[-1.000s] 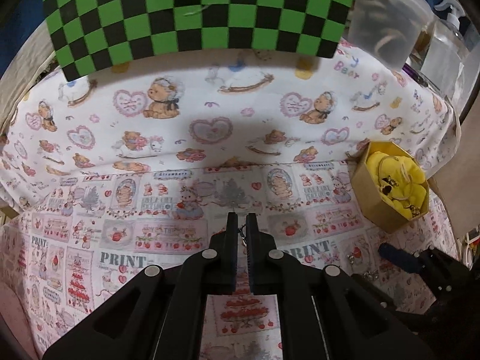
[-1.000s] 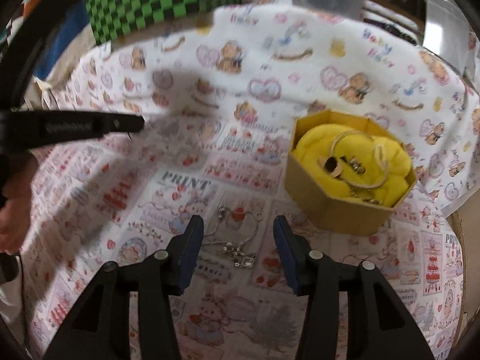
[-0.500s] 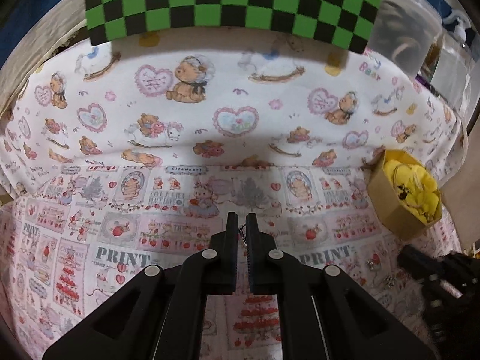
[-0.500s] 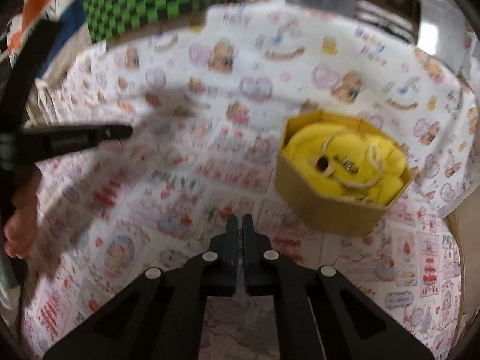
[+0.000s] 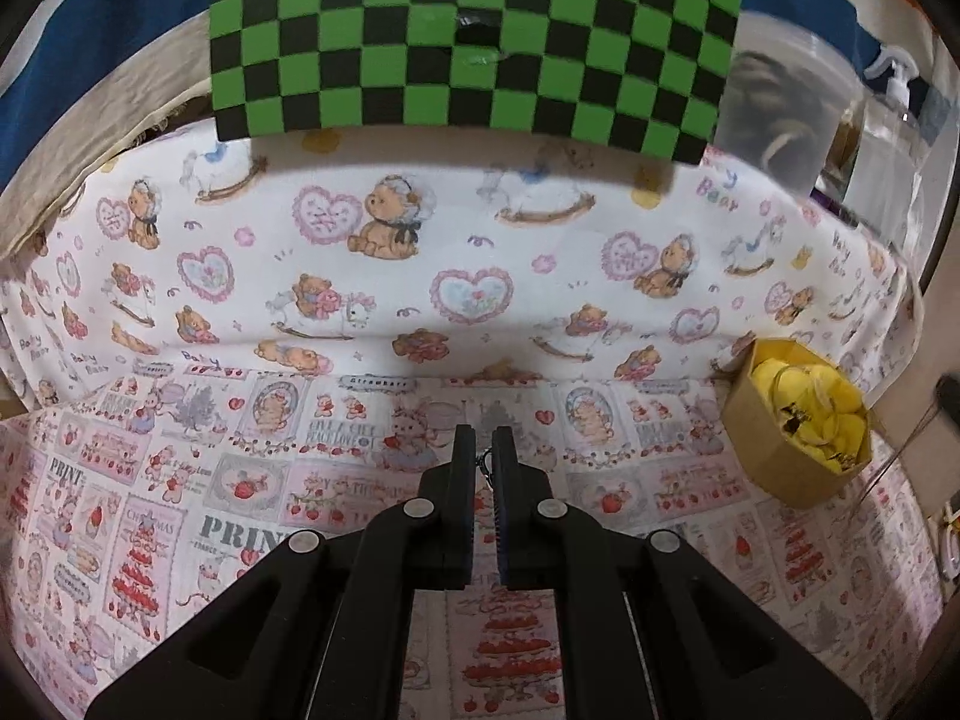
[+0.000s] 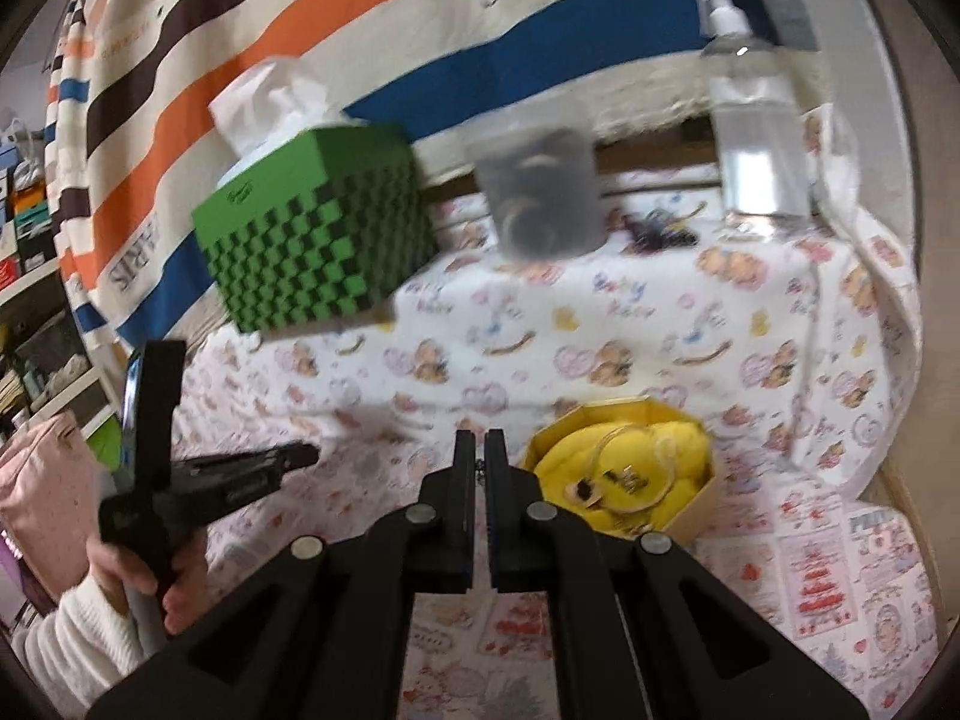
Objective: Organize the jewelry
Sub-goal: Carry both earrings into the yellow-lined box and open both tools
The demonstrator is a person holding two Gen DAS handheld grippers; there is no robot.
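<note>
In the left wrist view my left gripper [image 5: 483, 438] is shut, with a bit of fine silver chain [image 5: 483, 463] showing in the slit between its fingers, above the printed cloth [image 5: 360, 276]. My right gripper [image 6: 479, 441] is shut too, nipping a small piece of silver chain [image 6: 480, 471], and hovers just left of the octagonal cardboard jewelry box [image 6: 690, 516]. The box has a yellow cushion [image 6: 678, 450] carrying a bangle and small pieces. In the left wrist view the same box [image 5: 774, 468] sits far right, with thin chain strands [image 5: 894, 456] hanging beside it.
A green checkered tissue box [image 6: 312, 228], a cloudy plastic tub [image 6: 540, 192] and a clear pump bottle [image 6: 756, 120] stand along the back of the cloth. A hand [image 6: 180, 588] in a white sleeve holds the left gripper [image 6: 294, 455] at lower left. Striped fabric hangs behind.
The right gripper closed on the silver chain that lay on the cloth, then rose and tilted up toward the box. The left gripper stayed shut and turned slightly.
</note>
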